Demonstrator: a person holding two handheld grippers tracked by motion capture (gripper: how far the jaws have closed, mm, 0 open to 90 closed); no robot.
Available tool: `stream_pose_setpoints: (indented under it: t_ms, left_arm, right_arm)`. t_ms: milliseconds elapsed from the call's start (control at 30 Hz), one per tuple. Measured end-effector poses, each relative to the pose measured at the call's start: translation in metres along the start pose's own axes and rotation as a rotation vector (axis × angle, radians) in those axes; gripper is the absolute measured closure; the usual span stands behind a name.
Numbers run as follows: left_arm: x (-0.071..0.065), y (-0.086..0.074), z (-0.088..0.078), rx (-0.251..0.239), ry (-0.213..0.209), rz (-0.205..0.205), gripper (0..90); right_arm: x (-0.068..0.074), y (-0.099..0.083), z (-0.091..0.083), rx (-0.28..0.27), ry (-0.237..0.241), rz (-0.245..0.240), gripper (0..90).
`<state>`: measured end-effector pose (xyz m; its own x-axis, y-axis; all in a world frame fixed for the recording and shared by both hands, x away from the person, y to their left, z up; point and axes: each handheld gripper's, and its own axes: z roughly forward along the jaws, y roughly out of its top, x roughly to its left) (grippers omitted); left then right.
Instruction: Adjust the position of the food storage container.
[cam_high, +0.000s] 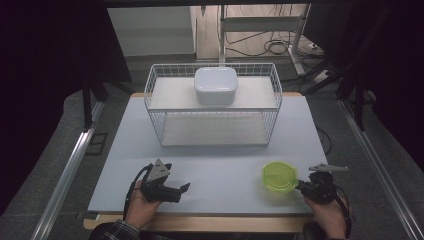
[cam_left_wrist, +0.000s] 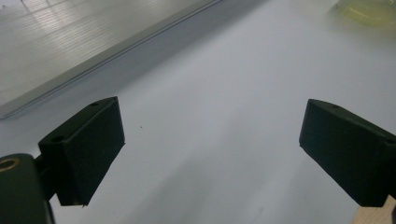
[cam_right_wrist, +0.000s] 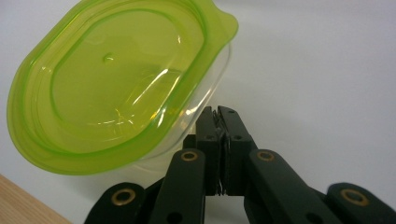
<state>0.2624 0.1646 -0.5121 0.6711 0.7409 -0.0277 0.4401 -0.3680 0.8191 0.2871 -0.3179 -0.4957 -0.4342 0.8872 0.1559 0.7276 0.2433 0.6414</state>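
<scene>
Right gripper (cam_right_wrist: 218, 112) pressed together beside the green-lidded container; left gripper (cam_left_wrist: 210, 149) spread wide over bare counter.

Largest on the pale grey counter (cam_high: 210, 170) is the white wire two-tier basket rack (cam_high: 213, 102) at the far side, with a white rounded-square lidded box (cam_high: 215, 85) on its upper shelf. Near the front right sits the small clear plastic container with a translucent lime-green lid (cam_high: 279, 176), well apart from the rack. In the right gripper view its tilted lid lies just beside the closed jaw tips; whether they nip its rim cannot be told. At the front left, a hand (cam_high: 142, 207) holds the left gripper, nothing between its jaws.
</scene>
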Motion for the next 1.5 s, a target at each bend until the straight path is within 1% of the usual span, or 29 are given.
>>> stream_pose_setpoints:
  t_ms: [167,267,300,400,467,500,533,667,800,1067,1267,1333,1500]
  left_arm:
    - [0.001,-0.001,0.001,0.002,-0.004,-0.012,6.1]
    - [0.0,-0.001,0.001,0.002,-0.007,-0.01,6.1]
    - [-0.001,-0.001,0.001,0.003,-0.007,-0.008,6.1]
    - [-0.002,0.0,0.002,0.003,-0.009,-0.008,6.1]
    - [-0.002,0.0,0.003,0.004,-0.011,-0.009,6.1]
    - [-0.002,0.0,0.003,0.004,-0.012,-0.009,6.0]
    - [-0.002,-0.001,0.002,0.004,-0.012,-0.01,6.1]
    - [-0.001,-0.001,0.001,0.003,-0.011,-0.014,6.1]
    - [0.0,-0.002,0.001,0.002,-0.013,-0.018,6.1]
    - [0.001,-0.003,-0.001,0.003,-0.008,-0.015,6.2]
    - [0.004,-0.004,0.0,0.005,-0.003,-0.016,6.2]
    - [0.005,-0.004,0.0,0.007,0.001,-0.016,6.2]
    - [0.006,-0.005,0.0,0.01,0.002,-0.016,6.2]
  right_arm:
    - [0.005,0.005,0.008,0.008,0.029,-0.004,87.9]
    - [0.007,0.008,0.011,0.005,0.04,-0.006,87.9]
    - [0.008,0.009,0.013,-0.005,0.045,-0.013,87.8]
    - [0.013,0.013,0.017,0.005,0.062,-0.014,87.9]
    - [0.015,0.015,0.021,-0.003,0.07,-0.028,87.9]
    - [0.017,0.017,0.022,0.001,0.073,-0.026,87.9]
    - [0.018,0.018,0.024,0.002,0.076,-0.037,87.9]
    - [0.024,0.022,0.031,0.004,0.085,-0.05,87.9]
    - [0.029,0.025,0.035,0.006,0.094,-0.056,87.9]
    - [0.041,0.033,0.044,0.002,0.115,-0.07,87.9]
    - [0.053,0.042,0.056,0.005,0.139,-0.095,87.9]
    - [0.058,0.045,0.061,0.008,0.151,-0.111,87.9]
    - [0.068,0.049,0.069,0.02,0.169,-0.131,87.9]
